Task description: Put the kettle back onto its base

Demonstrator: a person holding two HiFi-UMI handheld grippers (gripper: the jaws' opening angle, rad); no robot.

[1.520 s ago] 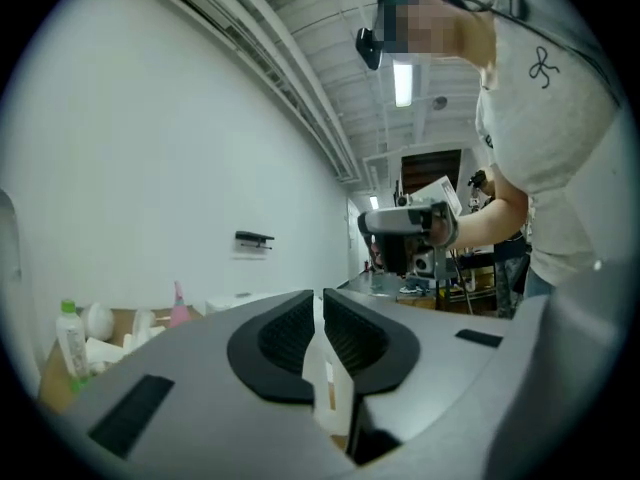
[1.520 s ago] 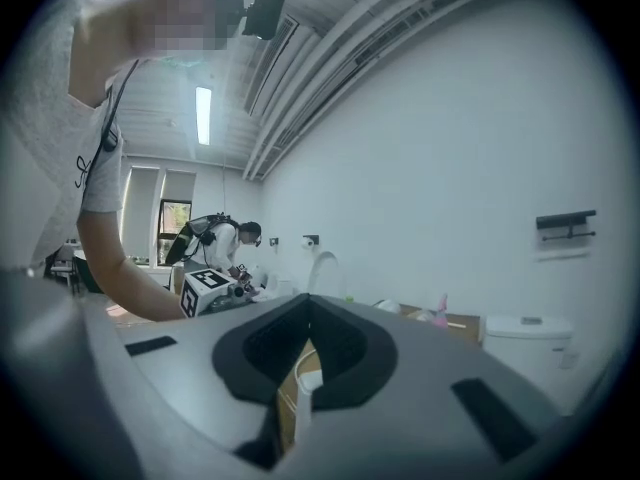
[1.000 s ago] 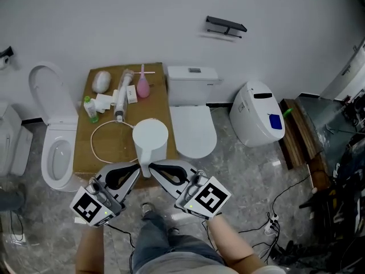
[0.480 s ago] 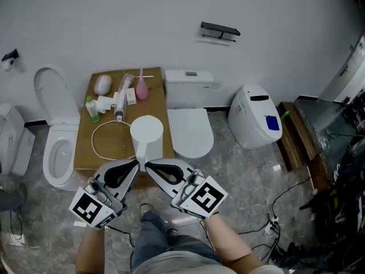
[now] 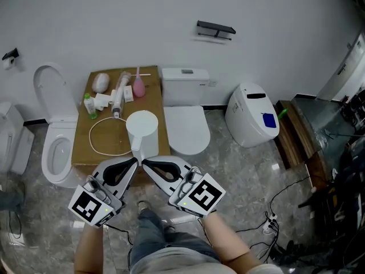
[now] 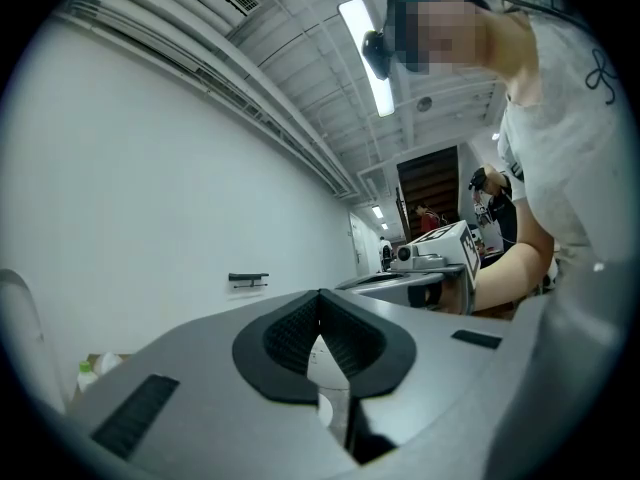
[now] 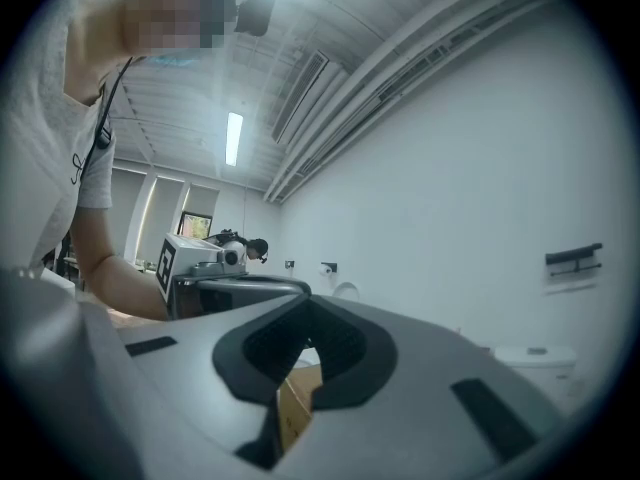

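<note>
Grey stone-look floor and a plain white wall make up a showroom-type space. Three toilets line the wall: an open one at left, a lidded one in the middle and a rounded unit at right. Btwn the left two is a wooden table, and the kettle stands on its right front part, white, lid on, handle pointing toward the person. No separate base shows in any view, so can't tell whether the kettle already sits on it. The left gripper and right gripper meet tip to tip just at the handle end. Each gripper view shows the jaw tips pressed together w/ nothing pinched btwn them. Contact w/ the handle isn't clear from above. Judging by looks, the kettle is a rigid, smooth plastic body, prob. slippery on its sides and heavy if filled. The handle is the place to grip, keeping it upright. A white cord loop lies just beside the kettle and could snag. Farther back, well apart, sit a tube, a pink bulb and a green bottle.
</note>
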